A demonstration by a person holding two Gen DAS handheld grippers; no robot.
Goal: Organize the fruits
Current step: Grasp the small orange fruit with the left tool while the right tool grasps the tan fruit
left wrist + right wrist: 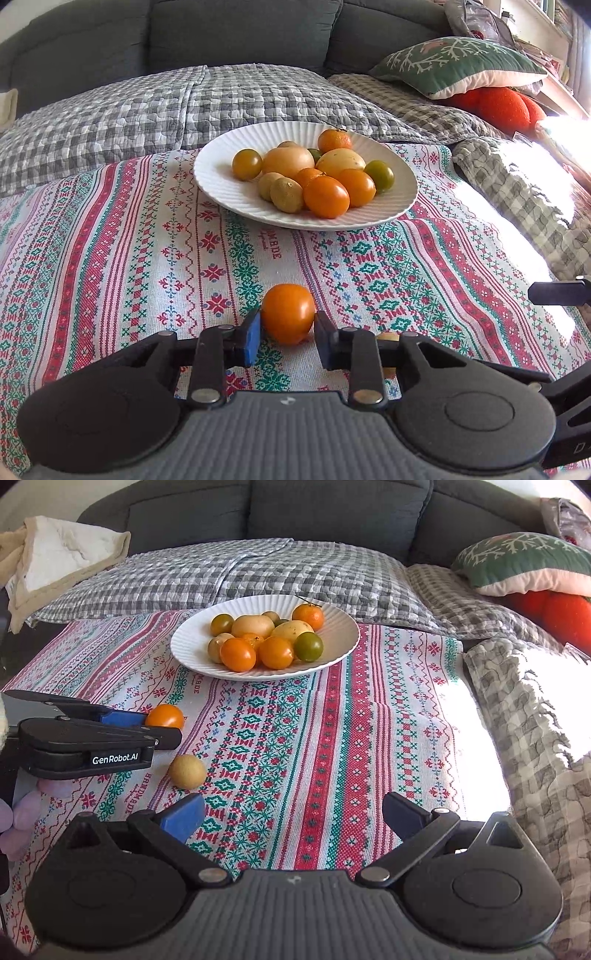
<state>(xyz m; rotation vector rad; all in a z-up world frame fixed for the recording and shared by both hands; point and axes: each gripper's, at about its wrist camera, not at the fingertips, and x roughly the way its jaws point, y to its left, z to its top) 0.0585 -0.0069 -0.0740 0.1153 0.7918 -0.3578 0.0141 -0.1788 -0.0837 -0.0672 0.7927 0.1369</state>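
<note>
I have the left gripper (288,332) clamped on an orange tomato (288,318), its blue pads (253,341) pressing the fruit's two sides while it sits on the patterned tablecloth (110,258), well short of the white plate (221,192) where the rest of the fruit is piled. From the right wrist view the same tomato (165,716) shows between the left tool's fingers, low against the cloth. My right gripper (291,812) hangs with its jaws wide apart and nothing between them, and a small pale yellow-green fruit (187,771) lies just ahead of its left finger, near the other tool but not touching it. I judge the tomato to be light, smooth and a bit slick, with thin skin that would bruise or split under a hard squeeze, so I want the pads across its widest part (roughly where they seem to sit now) and no more pressure than stops it slipping. The pale fruit looks firmer and duller-skinned, so it should be less likely to slip; I would take it across its middle too. The plate is already crowded, so a round fruit set on top may roll.
</note>
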